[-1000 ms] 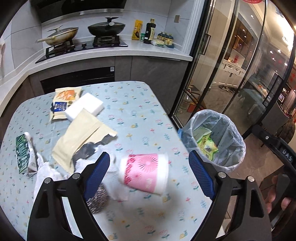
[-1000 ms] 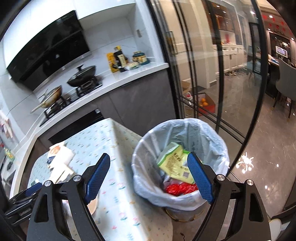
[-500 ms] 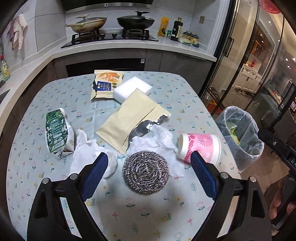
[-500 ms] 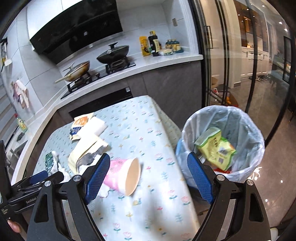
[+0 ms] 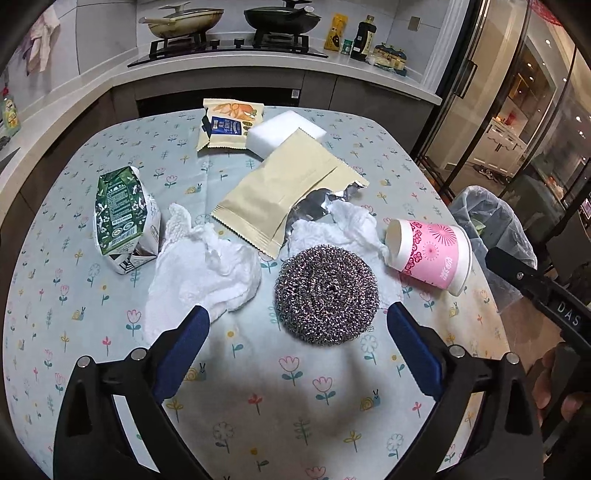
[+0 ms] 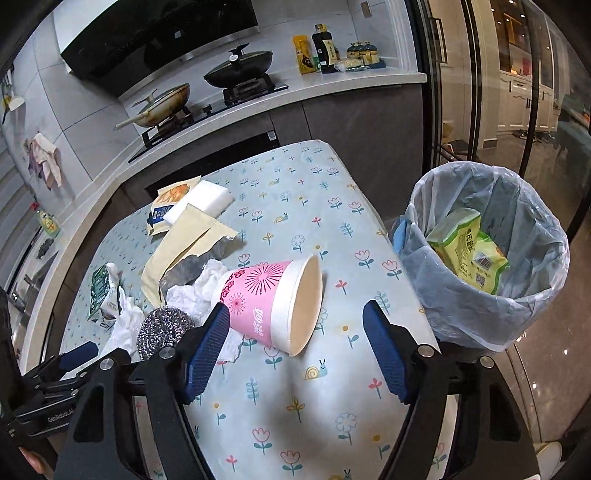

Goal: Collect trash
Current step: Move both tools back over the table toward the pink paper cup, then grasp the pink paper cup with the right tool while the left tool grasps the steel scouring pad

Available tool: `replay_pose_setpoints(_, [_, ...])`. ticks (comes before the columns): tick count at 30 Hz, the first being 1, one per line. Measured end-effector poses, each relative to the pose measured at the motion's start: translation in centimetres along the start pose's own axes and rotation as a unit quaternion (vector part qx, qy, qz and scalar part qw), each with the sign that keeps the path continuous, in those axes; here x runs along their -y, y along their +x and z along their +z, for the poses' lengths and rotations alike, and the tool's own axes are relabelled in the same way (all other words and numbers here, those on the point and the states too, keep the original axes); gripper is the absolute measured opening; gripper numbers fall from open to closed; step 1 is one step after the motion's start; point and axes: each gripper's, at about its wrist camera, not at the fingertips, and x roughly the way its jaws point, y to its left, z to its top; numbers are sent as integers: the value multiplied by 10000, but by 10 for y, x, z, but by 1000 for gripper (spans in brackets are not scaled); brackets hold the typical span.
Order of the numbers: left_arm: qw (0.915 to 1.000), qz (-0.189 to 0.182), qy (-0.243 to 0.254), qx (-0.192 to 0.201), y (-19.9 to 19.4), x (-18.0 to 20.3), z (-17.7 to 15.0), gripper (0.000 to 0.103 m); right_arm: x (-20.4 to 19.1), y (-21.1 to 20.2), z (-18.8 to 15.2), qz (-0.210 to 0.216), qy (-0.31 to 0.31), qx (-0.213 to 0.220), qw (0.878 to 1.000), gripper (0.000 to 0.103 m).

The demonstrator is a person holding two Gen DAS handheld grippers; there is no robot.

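A pink and white paper cup [image 6: 271,301] [image 5: 430,253] lies on its side on the floral tablecloth [image 5: 280,398]. My right gripper [image 6: 295,319] hovers over it with jaws closing. The cup lies between the fingers, and the pads are not pressing it. My left gripper [image 5: 297,323] is opening above a steel scourer [image 5: 327,293] and crumpled white tissue [image 5: 201,267], holding nothing. A beige wrapper [image 5: 280,192], a green carton [image 5: 120,214] and a snack packet [image 5: 229,123] lie further back. The lined trash bin [image 6: 484,254] stands right of the table.
A white sponge block [image 5: 284,131] lies by the snack packet. Behind the table runs a counter with a hob, two pans [image 5: 280,16] and bottles [image 5: 364,33]. Glass doors [image 6: 480,74] stand behind the bin. A hand [image 5: 554,384] shows at the right edge.
Both grippers swung left from the bin side toward the table and sank. The left now faces the scourer and tissue; the right now has the cup between narrower jaws.
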Motion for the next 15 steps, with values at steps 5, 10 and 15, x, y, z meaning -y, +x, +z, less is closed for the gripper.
replay_pose_setpoints(5, [9999, 46, 101, -81, 19, 9, 1, 93, 1, 11, -2, 34, 3, -113, 9999, 61])
replay_pose_setpoints(10, [9998, 6, 95, -150, 37, 13, 4, 92, 2, 22, 1, 121, 54, -207, 9997, 55])
replay_pose_setpoints(15, [9998, 35, 146, -116, 48, 16, 10, 91, 2, 36, 2, 186, 90, -332, 9992, 44])
